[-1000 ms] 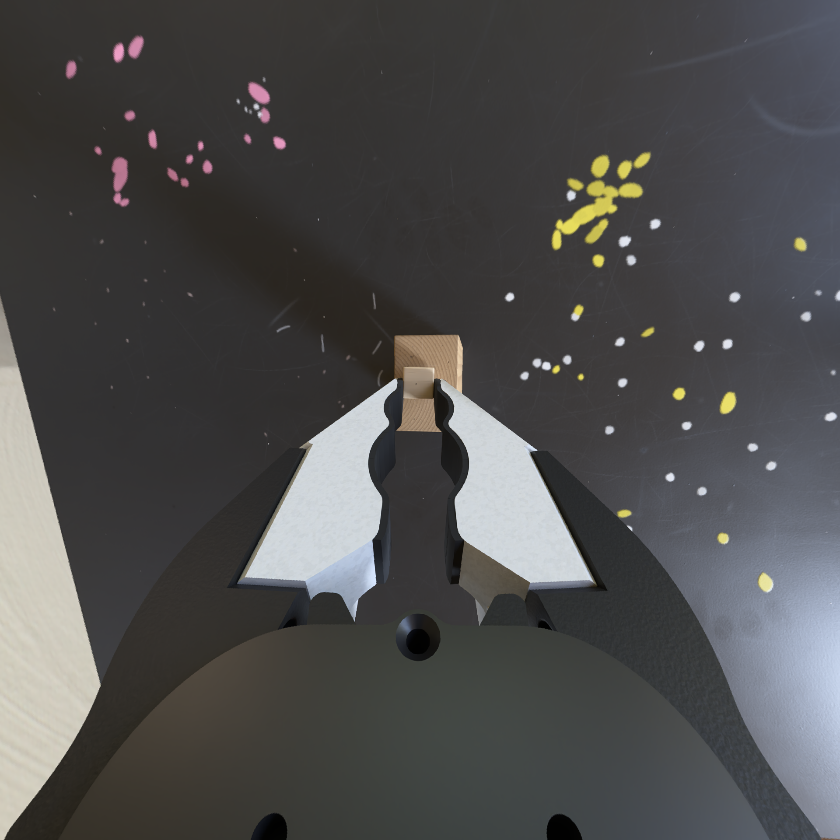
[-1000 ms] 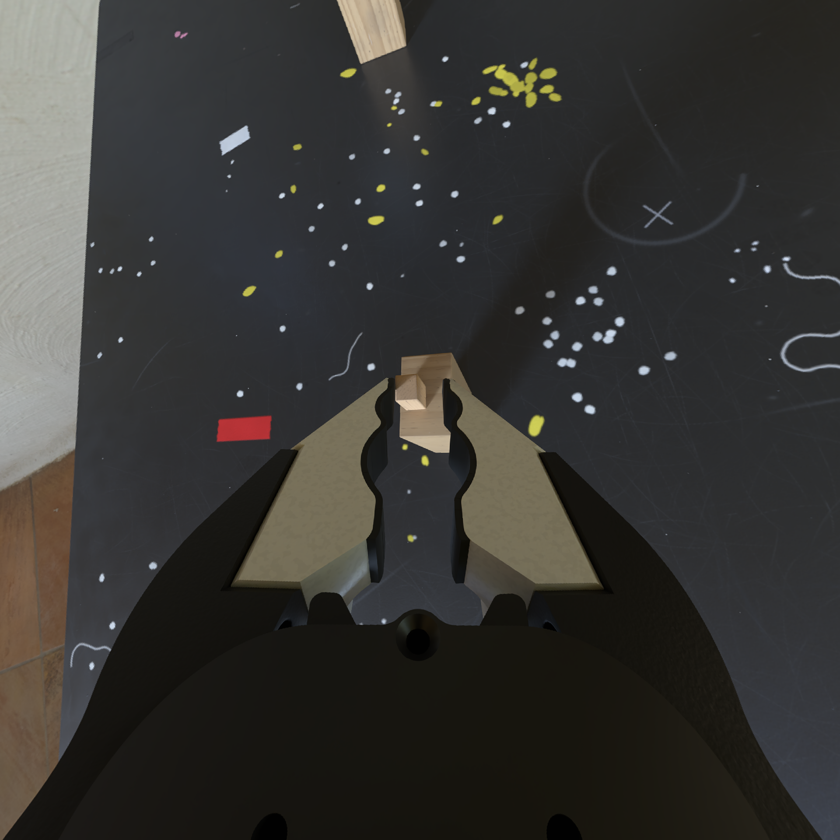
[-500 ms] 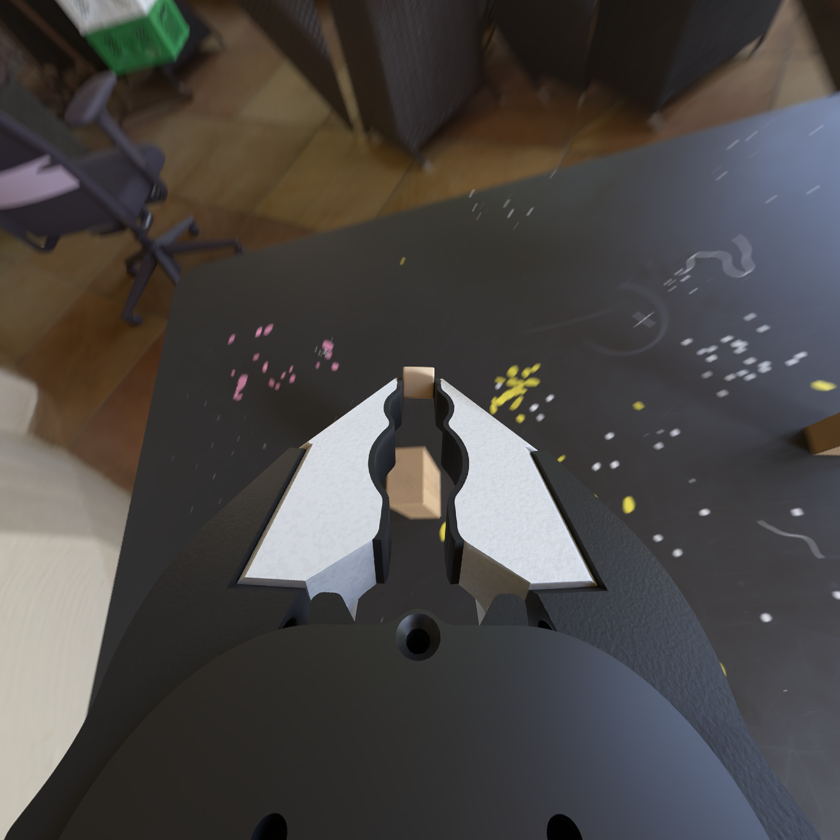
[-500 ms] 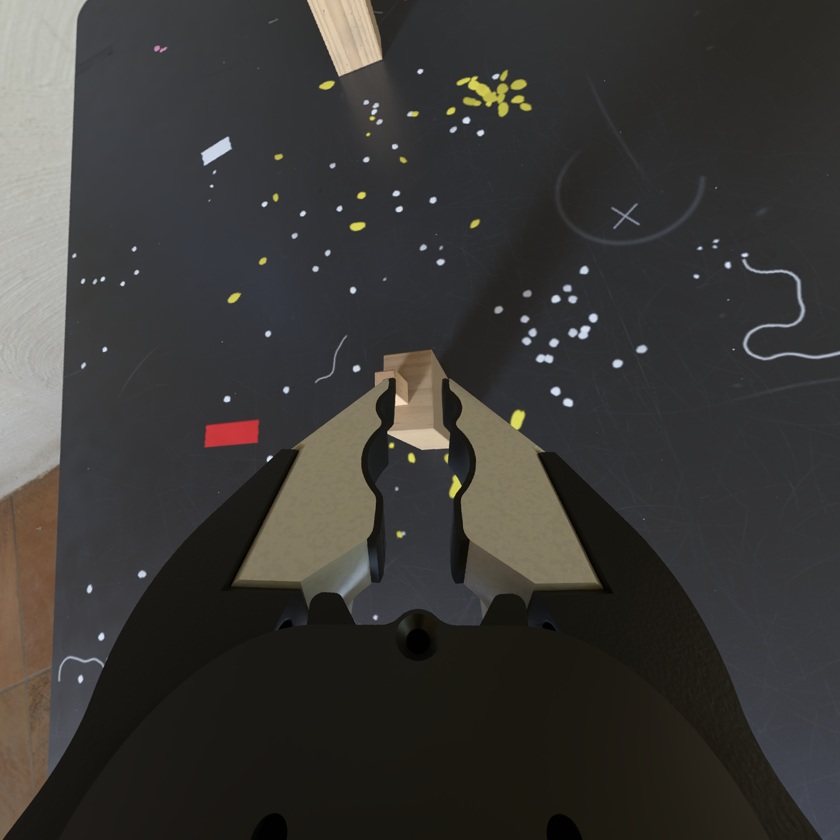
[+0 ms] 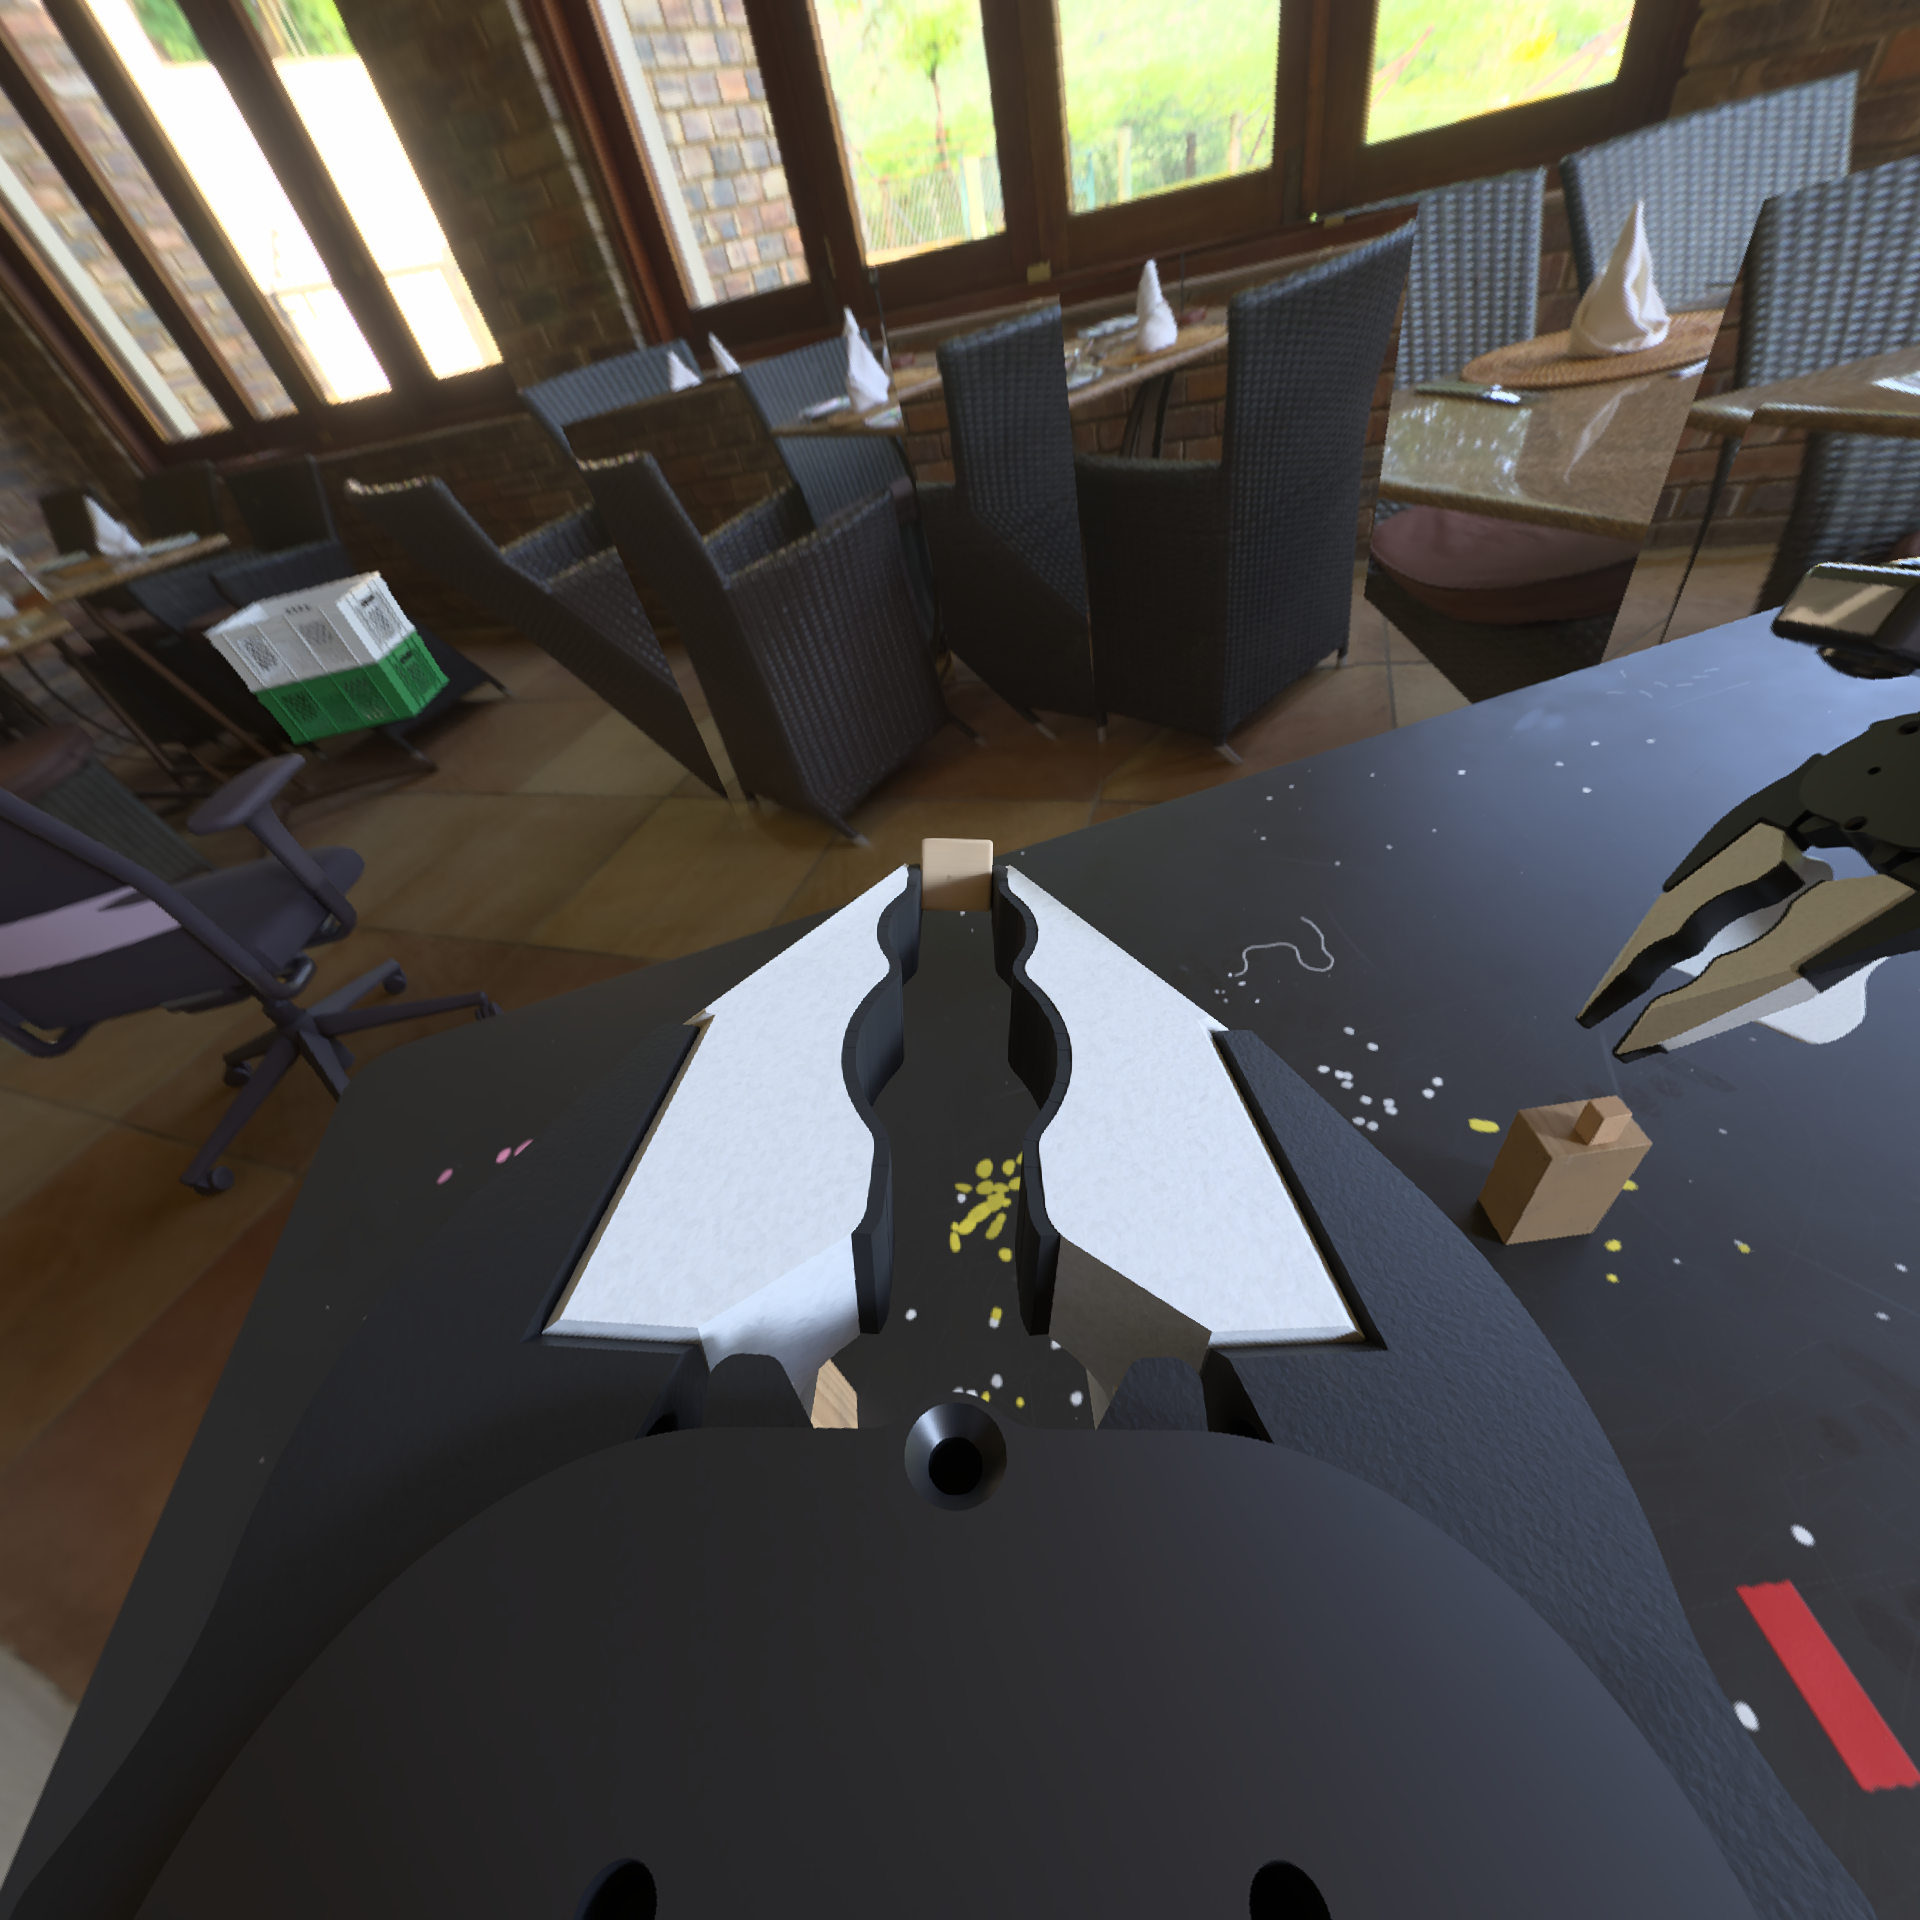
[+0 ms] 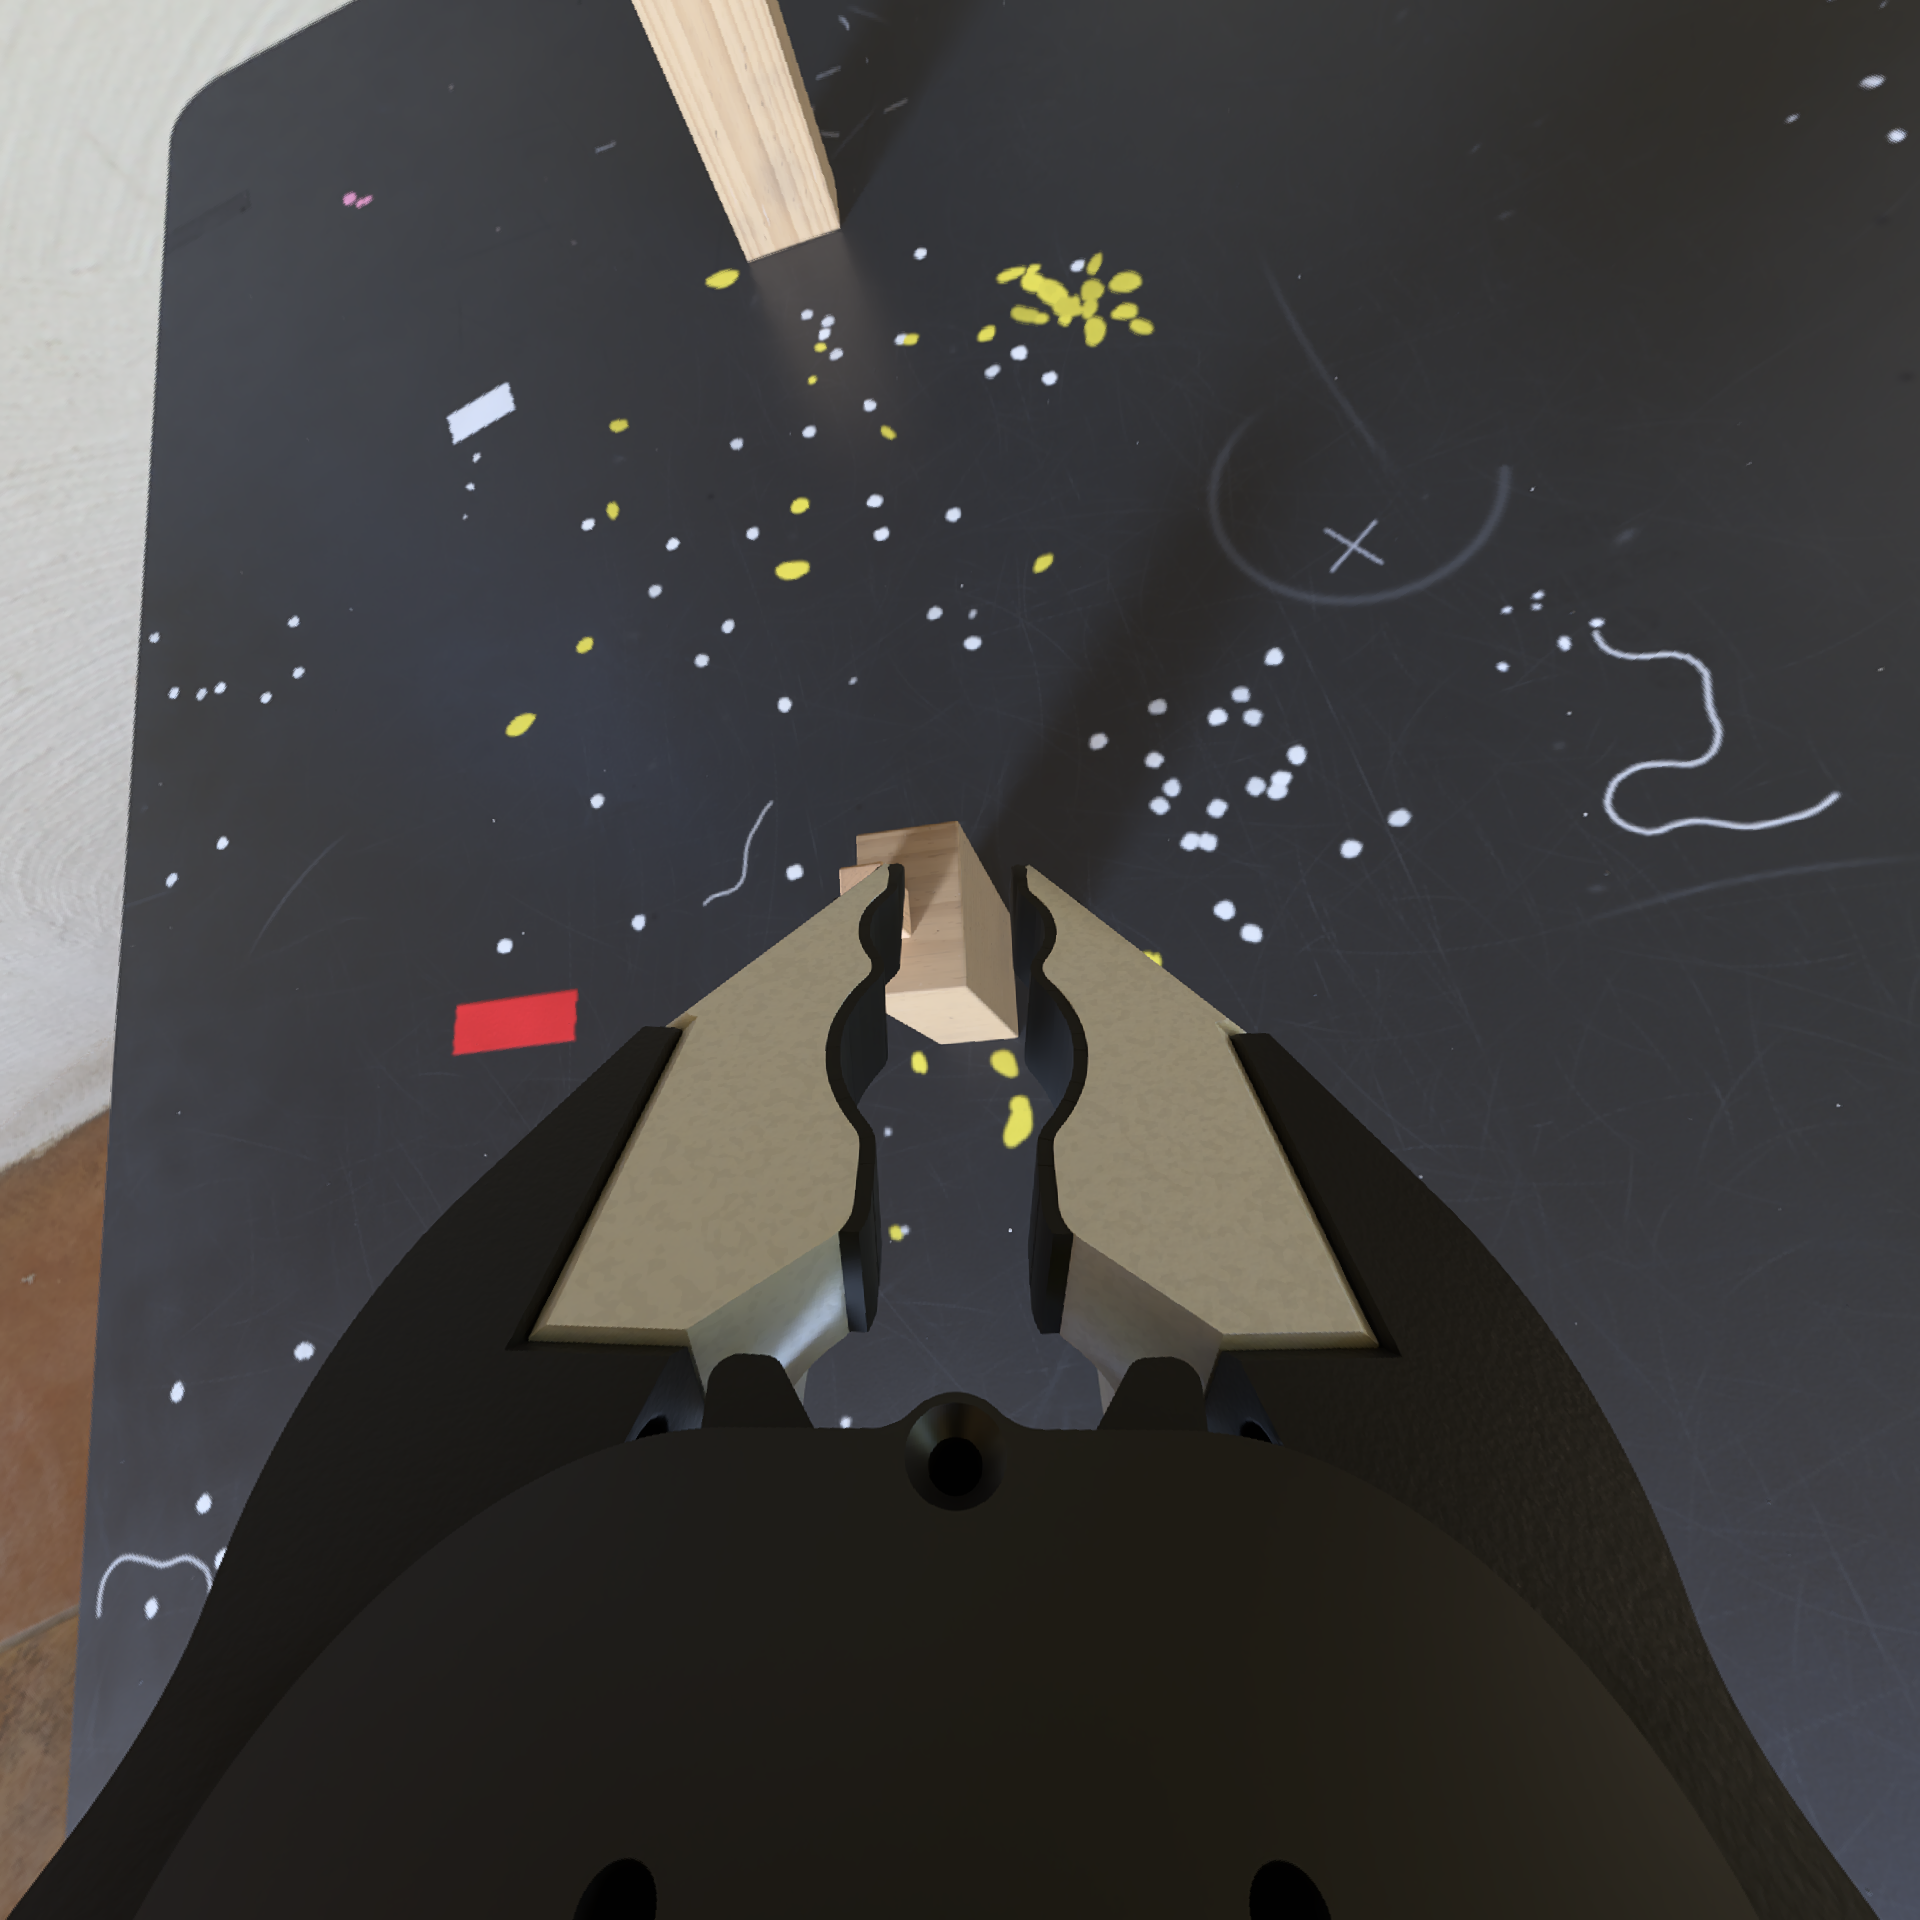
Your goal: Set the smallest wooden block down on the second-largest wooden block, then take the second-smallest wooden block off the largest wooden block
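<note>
My left gripper (image 5: pixel 957 883) is shut on the second-smallest wooden block (image 5: pixel 957 871), held high above the black table (image 5: pixel 1558 831). A sliver of the largest block (image 5: pixel 831 1397) shows low between my fingers. It also stands at the top of the right wrist view (image 6: pixel 758 125). The smallest block (image 5: pixel 1600 1122) sits on the second-largest block (image 5: pixel 1558 1184) at the right. My right gripper (image 6: pixel 958 878) is open above that stack, touching neither block. It also shows in the left wrist view (image 5: pixel 1621 1029). In the right wrist view its left finger half hides the smallest block (image 6: pixel 858 883) on the second-largest block (image 6: pixel 951 956).
A red tape strip (image 6: pixel 514 1021) and a white one (image 6: pixel 480 411) lie on the paint-speckled table (image 6: pixel 1455 1039). Beyond the table edge stand wicker chairs (image 5: pixel 831 644), an office chair (image 5: pixel 239 935) and a green-and-white crate (image 5: pixel 327 660).
My left gripper has lifted the second-smallest block off the largest block and tilted up towards the room. My right gripper has drawn back a little from the stack, still open.
</note>
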Controlling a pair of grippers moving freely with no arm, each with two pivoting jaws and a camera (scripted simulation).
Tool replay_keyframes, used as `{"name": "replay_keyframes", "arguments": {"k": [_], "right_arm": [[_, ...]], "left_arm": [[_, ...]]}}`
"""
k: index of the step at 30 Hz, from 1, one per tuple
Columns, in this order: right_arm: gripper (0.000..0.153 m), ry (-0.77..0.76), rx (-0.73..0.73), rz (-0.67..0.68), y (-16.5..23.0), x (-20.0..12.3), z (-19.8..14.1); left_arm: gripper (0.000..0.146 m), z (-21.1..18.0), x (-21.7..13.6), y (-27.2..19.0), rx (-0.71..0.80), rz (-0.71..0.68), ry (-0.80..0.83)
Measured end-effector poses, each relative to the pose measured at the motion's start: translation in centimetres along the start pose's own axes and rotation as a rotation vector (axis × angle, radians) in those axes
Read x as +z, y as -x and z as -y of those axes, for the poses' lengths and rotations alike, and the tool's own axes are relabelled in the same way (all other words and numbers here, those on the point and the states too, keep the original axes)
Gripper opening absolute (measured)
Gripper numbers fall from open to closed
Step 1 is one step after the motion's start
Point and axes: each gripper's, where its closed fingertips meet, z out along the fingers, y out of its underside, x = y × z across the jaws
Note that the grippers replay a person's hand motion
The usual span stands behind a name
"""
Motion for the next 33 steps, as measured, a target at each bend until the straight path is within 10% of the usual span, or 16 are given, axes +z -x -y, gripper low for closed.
{"name": "replay_keyframes", "arguments": {"k": [24,33], "right_arm": [[0.02,-0.127,-0.073,-0.102,0.0,-3.3,2.4],[0.02,-0.161,-0.094,-0.099,0.9,-4.5,3.1]], "left_arm": [[0.013,2.7,-1.3,-1.5,-0.003,-0.073,-0.095],[0.013,9.8,-0.3,1.2,0.171,-0.074,0.022]]}}
